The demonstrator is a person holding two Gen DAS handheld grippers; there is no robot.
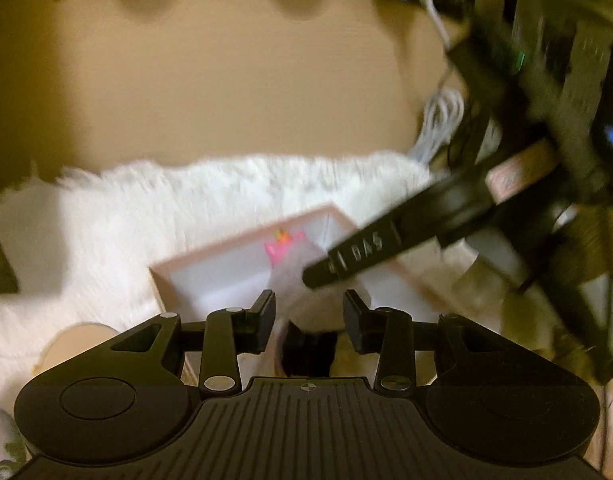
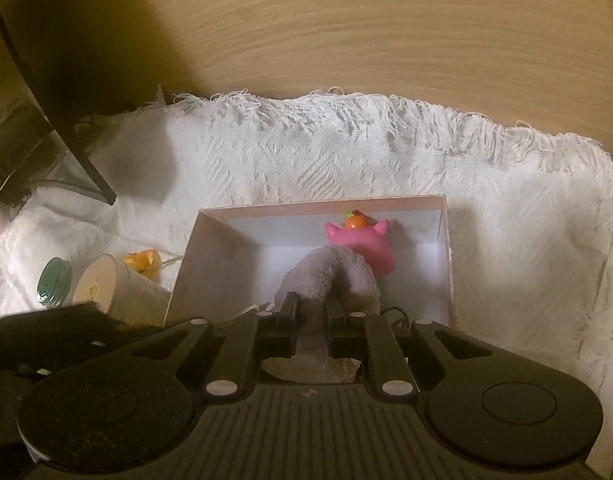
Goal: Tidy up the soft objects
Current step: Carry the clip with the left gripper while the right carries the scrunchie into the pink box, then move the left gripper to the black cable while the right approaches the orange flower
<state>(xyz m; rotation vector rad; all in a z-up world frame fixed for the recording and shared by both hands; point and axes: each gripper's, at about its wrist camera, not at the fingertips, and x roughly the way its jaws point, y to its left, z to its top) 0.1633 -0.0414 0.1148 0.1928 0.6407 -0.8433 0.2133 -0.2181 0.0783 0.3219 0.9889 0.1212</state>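
Plush grey soft toy [image 2: 330, 276] hangs over the open box [image 2: 210, 240], pinched between the narrow-set fingers of the right gripper [image 2: 311, 312]; its curved, fuzzy body arches forward and down into the box interior, just touching or nearly touching the pink toy [image 2: 370, 248] already lying against the box's far wall. That pink piece carries a small orange knob on top. The box sits on a white fringed cloth [image 2: 506, 208] spread over a wooden table [image 2: 346, 40], toward the cloth's near edge.

The left gripper [image 1: 309, 308] hovers with its jaws spread wide and nothing between them, just short of the box's near wall; from its blurred view the right tool's finger reaches in from the right side over the box.

Outside the box, by its left wall, lie a tipped pale cup [image 2: 118, 292], a green ribbed disc [image 2: 54, 284] and a small orange bit [image 2: 142, 262].

My read is that the placing step is under way. To do it well, lower the grey toy until its bulk rests on the box floor beside the pink one, then let go, so it does not spring back over the rim. Plush compresses and rebounds, so release slowly and lift straight up. The free tool could steady the box's near wall, since a light cardboard box may slide on the cloth.
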